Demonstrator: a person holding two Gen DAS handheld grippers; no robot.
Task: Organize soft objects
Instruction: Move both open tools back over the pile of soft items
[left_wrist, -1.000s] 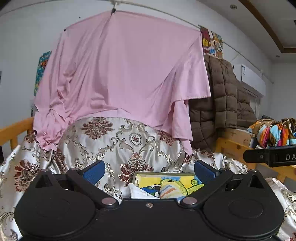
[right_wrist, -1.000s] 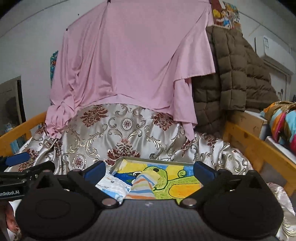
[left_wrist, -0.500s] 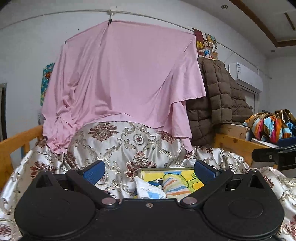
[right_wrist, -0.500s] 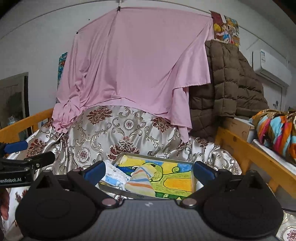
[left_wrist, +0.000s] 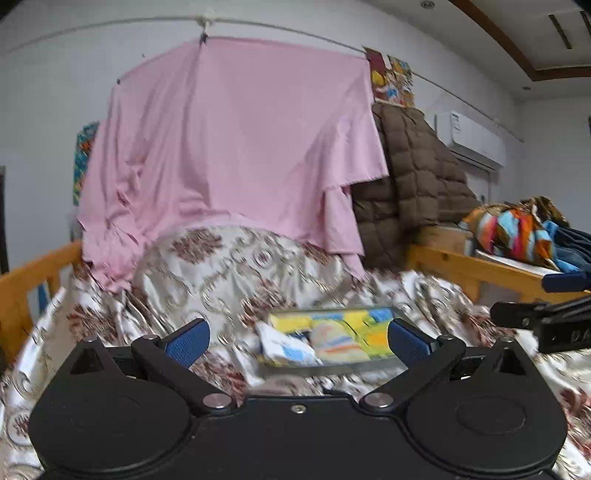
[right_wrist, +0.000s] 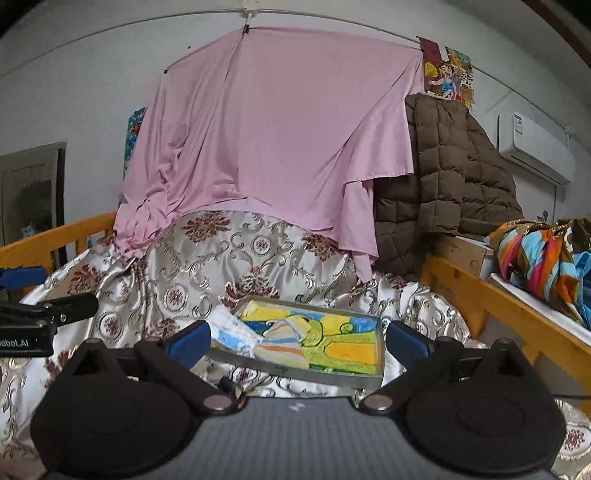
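Both grippers have pulled back and risen a little compared with a second ago, so the tray (right_wrist: 364, 373) now shows whole in the right wrist view, while before it was partly cut by the gripper body. The left gripper (left_wrist: 297, 338) and the right gripper (right_wrist: 297, 338) both have their blue fingers spread wide, and nothing is between them.

Two soft things are at the tray: a striped folded cloth (right_wrist: 282, 341) lies inside, and a white and blue cloth (right_wrist: 232, 330) hangs over its left rim, partly on the patterned bedspread (right_wrist: 177, 280). In the left wrist view these are blurred (the camera seems to be moving), so their exact edges cannot be told there.

The step in hand looks like a retreat or pause between two placements. The next move probably calls for choosing one cloth, coming down to it with the fingers on both sides of a fold, and closing only after the fabric is truly between them.
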